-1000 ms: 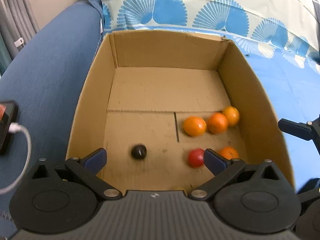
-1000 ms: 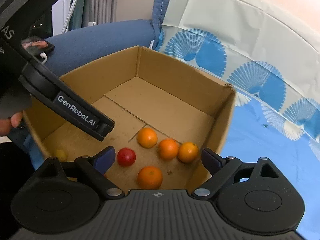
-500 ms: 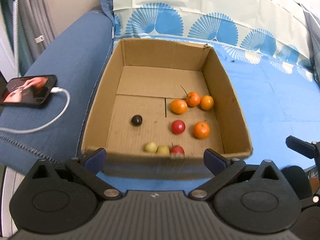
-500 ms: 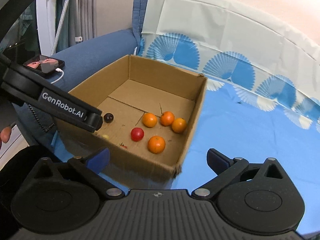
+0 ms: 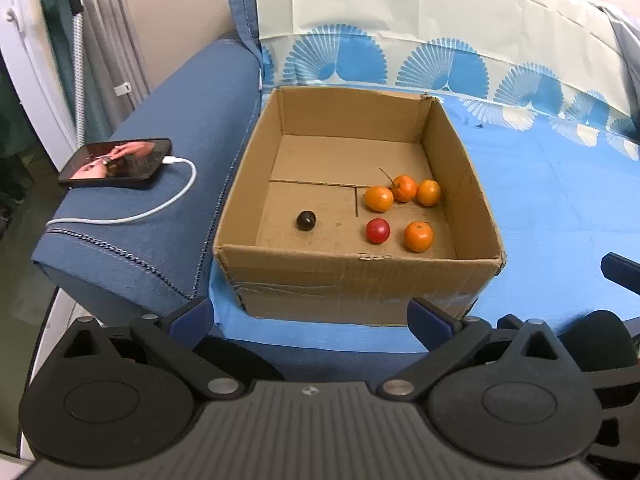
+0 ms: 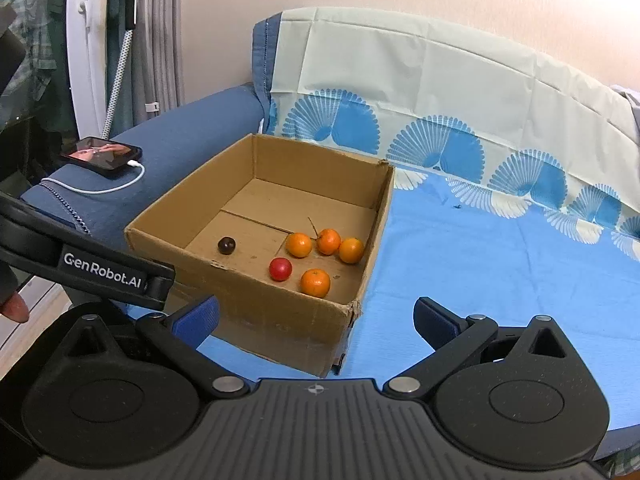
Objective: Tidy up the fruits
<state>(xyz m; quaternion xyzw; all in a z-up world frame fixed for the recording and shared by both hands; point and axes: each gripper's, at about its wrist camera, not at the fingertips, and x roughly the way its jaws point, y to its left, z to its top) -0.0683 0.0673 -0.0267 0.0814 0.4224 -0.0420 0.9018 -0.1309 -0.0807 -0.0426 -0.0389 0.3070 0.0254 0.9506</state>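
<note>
The cardboard box (image 5: 360,280) sits on a blue patterned sheet (image 5: 560,200), its left wall touching the blue armrest (image 5: 160,160) of a sofa. All the visible fruit lies on the floor of this box. A dark round fruit (image 5: 306,220) rests alone in the left half of the box floor, well apart from the others. A red fruit (image 5: 378,230) sits right of the box's middle, and an orange fruit (image 5: 418,236) lies just beside it, nearer the box's right wall. Behind those two, three more orange fruits (image 5: 404,189) cluster in a row touching one another, close to the box's right wall; one carries a thin stem.

The left tongs (image 5: 312,316) hang in front of the box's near wall, outside the box, fingers spread wide apart and holding nothing. The right tongs (image 6: 316,316) hover off the box's near right corner, also spread wide and empty; the box (image 6: 280,312) and its fruit show between and beyond the fingers. In the right wrist view, the body of the left tool crosses in front of the box's left near corner.

A phone (image 5: 116,163) with a lit screen lies on the armrest left of the box, a white cable (image 5: 160,212) plugged into it and curling over the armrest.
</note>
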